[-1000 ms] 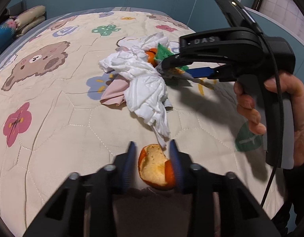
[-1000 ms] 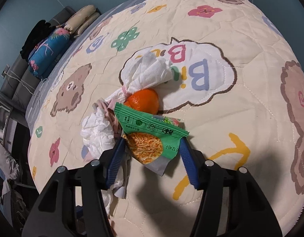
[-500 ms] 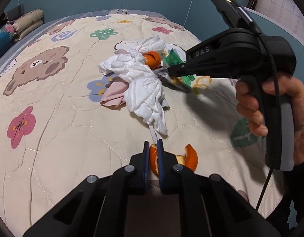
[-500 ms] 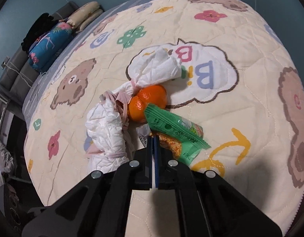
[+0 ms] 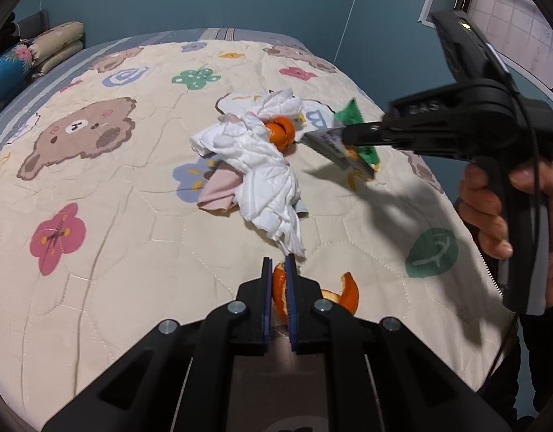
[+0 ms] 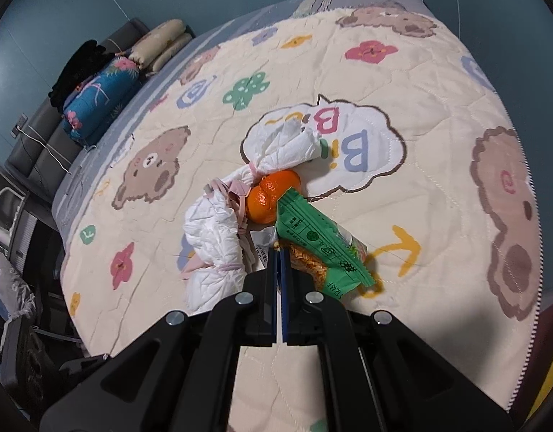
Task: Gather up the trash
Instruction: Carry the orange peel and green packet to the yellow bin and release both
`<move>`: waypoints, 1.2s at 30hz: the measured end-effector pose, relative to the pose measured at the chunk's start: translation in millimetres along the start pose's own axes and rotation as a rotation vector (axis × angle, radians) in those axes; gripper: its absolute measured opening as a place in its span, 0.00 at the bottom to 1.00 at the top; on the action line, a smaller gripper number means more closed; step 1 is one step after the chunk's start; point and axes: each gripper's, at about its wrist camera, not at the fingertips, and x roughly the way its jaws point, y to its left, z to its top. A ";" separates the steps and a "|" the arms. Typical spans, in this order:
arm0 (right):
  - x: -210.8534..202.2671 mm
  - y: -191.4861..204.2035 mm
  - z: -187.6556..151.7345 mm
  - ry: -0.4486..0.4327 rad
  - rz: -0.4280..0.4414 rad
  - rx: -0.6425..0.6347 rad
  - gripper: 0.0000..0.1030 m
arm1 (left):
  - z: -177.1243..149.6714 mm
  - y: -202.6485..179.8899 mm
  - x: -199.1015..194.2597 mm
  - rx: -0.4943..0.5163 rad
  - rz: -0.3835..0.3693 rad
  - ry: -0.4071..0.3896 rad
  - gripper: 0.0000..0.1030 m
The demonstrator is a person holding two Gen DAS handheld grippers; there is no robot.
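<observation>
Orange peel [image 5: 279,289] curled, ragged; green snack wrapper [image 6: 321,243] crumpled.

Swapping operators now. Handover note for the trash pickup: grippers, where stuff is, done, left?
Left gripper: shut on a piece of orange peel, lifted near the bed's front edge.
Right gripper: shut on the green snack wrapper, raised off the quilt.
On the quilt, mid-bed: crumpled white tissues, a pink scrap, an orange.
Done: two pieces picked up.
Left: bin both; no bin in view. Then collect the pile.
</observation>
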 end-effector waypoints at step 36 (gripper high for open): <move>-196.7 -8.3 -42.1 -0.253 0.079 -0.015 0.01 | 51.7 -45.0 -102.8 0.036 -0.032 -0.240 0.06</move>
